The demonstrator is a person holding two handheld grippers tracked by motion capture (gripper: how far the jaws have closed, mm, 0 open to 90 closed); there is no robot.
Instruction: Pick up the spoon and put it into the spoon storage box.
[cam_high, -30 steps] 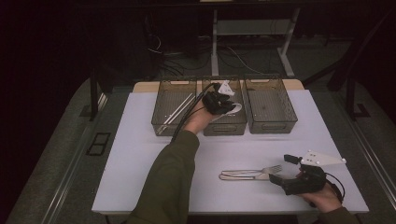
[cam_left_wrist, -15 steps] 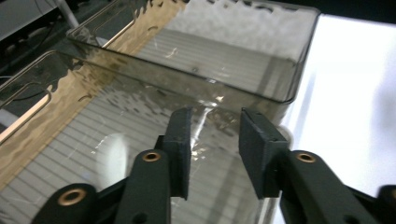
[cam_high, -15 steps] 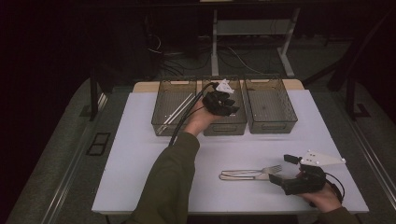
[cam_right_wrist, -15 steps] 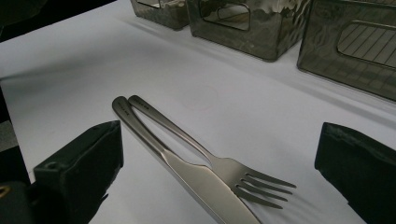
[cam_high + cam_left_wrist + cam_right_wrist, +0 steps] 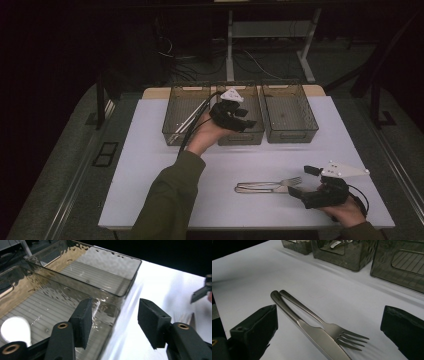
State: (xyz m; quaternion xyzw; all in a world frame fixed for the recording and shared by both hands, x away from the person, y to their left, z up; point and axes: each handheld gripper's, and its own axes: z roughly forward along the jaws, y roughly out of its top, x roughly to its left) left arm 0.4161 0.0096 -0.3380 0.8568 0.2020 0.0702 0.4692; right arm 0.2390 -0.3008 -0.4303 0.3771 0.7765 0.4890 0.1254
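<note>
Three smoky bins stand in a row at twelve o'clock on our desk (image 5: 150, 150). We hold the left gripper (image 5: 245, 119) over the middle bin (image 5: 240, 137), its jaws partly apart after just opening, with nothing between them; a white spoon (image 5: 15, 328) lies in that bin at its eight o'clock. At five o'clock on the desk, our right gripper (image 5: 300, 181) rests with jaws wide and empty, and a fork (image 5: 329, 328) and knife (image 5: 312, 333) lie side by side, touching, just at its nine o'clock.
</note>
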